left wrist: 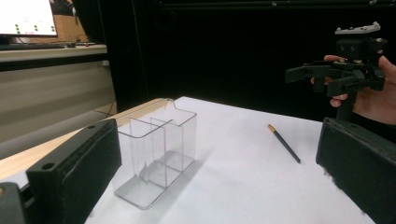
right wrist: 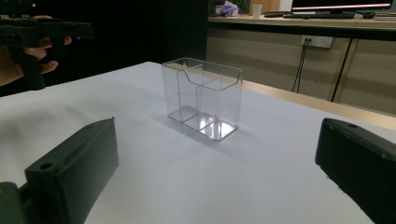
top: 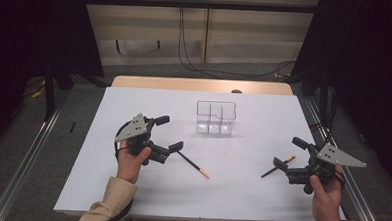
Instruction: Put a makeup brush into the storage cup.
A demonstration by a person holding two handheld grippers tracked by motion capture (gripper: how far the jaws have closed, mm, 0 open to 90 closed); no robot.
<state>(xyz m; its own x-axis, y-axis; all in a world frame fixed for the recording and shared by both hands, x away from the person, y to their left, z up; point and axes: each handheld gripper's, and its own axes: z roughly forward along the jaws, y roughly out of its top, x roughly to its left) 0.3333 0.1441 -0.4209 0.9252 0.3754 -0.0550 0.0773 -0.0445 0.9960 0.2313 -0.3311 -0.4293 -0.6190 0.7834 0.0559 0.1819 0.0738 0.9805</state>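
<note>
A clear plastic organizer with several compartments stands upright at the middle back of the white table. Two black pencils with orange tips lie flat in front of it: one just right of my left gripper, the other beside the lower jaw of my right gripper. Both grippers are open and hold nothing, hovering low over the table. The left gripper view looks past its own gripper to the organizer, a pencil and the right gripper. The right gripper view shows its own gripper, the organizer and the left gripper.
A wooden strip runs along the table's far edge. Metal rails flank the table on both sides, and black curtains hang at left and right. Cables lie on the floor behind. A counter with wall sockets stands beyond the table.
</note>
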